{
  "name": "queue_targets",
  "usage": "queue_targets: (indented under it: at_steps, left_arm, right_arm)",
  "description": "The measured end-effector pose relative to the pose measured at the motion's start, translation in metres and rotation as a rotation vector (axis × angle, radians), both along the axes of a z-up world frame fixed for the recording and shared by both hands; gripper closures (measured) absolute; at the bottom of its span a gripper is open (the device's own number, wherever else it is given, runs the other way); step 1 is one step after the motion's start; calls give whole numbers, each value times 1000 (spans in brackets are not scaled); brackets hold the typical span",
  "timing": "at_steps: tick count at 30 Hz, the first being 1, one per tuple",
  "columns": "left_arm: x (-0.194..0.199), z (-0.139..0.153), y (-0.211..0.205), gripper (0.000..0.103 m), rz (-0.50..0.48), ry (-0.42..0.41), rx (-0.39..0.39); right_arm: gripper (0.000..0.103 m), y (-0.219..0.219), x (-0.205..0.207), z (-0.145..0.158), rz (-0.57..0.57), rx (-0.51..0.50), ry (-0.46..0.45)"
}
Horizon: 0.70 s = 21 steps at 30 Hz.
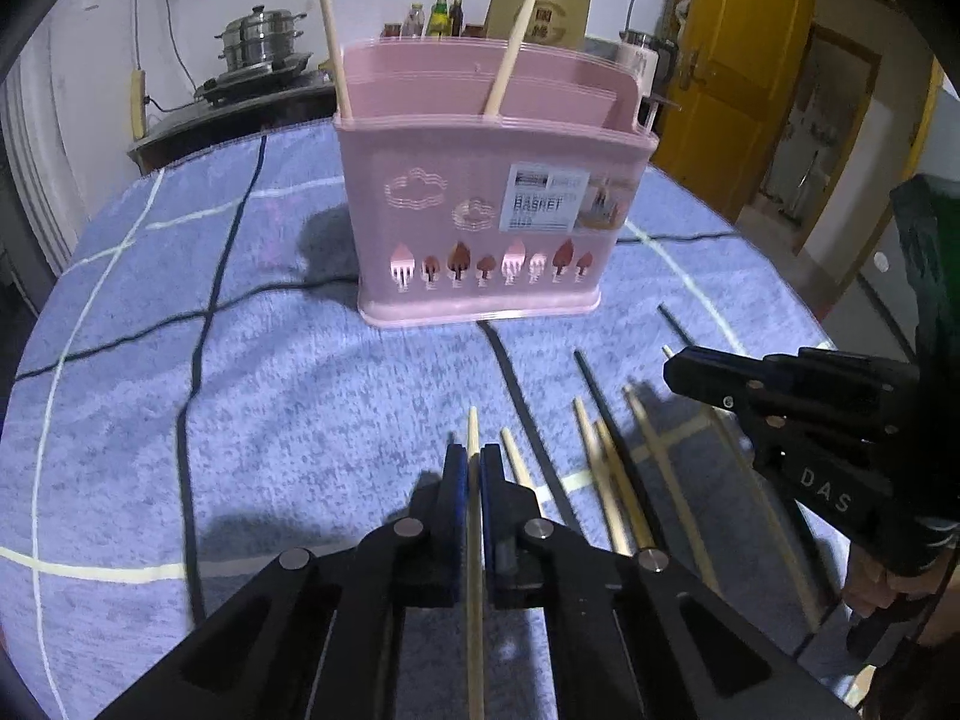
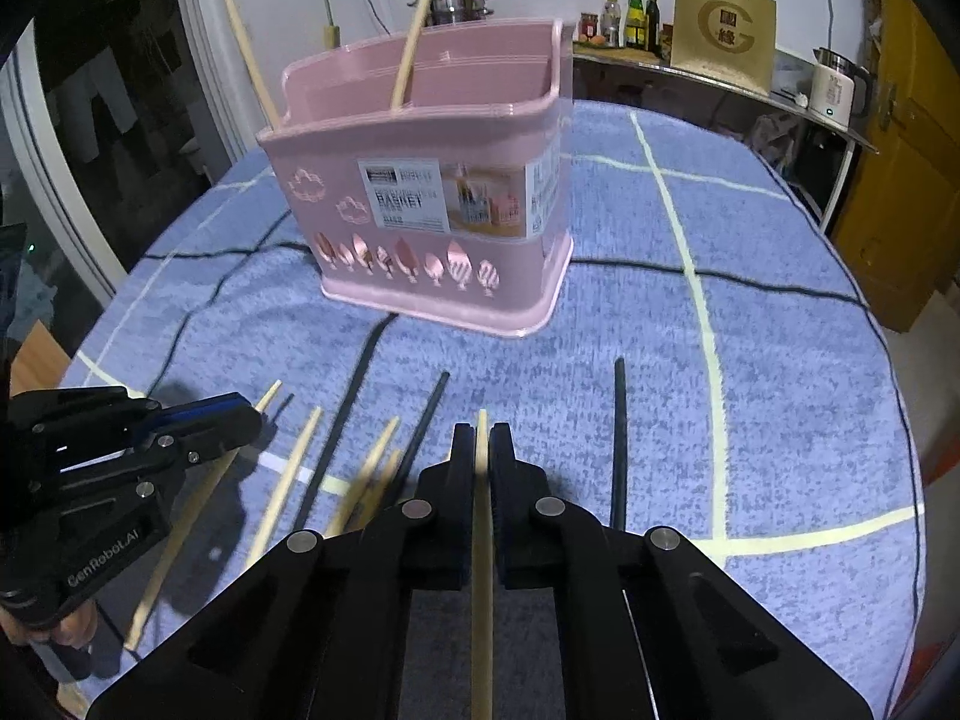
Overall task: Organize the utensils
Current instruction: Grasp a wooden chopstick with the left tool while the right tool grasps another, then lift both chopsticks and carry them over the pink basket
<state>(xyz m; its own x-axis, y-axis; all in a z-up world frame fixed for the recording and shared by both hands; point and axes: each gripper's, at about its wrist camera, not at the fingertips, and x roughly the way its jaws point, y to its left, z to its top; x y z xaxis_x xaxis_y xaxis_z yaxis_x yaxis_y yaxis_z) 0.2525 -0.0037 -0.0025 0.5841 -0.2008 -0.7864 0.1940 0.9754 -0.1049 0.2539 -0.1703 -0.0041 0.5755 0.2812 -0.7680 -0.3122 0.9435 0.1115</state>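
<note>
A pink utensil basket stands upright on the blue checked cloth, with two wooden chopsticks leaning inside it. My left gripper is shut on a wooden chopstick that runs back between its fingers. My right gripper is likewise shut on a wooden chopstick. Both sit low over the cloth, in front of the basket. Between and beside them lie several loose chopsticks, wooden and black.
The blue cloth covers a round table whose edge curves away on both sides. Behind it, a shelf carries bottles, a gold box and a white kettle. A steel steamer pot sits at the back, a yellow door to the right.
</note>
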Motion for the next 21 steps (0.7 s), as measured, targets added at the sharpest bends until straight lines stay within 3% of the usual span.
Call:
queue_targets:
  at_steps: [21]
  left_arm:
    - [-33,121,20,99,-14,-221,-56]
  right_arm:
    - [98,-14,-28,100,16,77,-221]
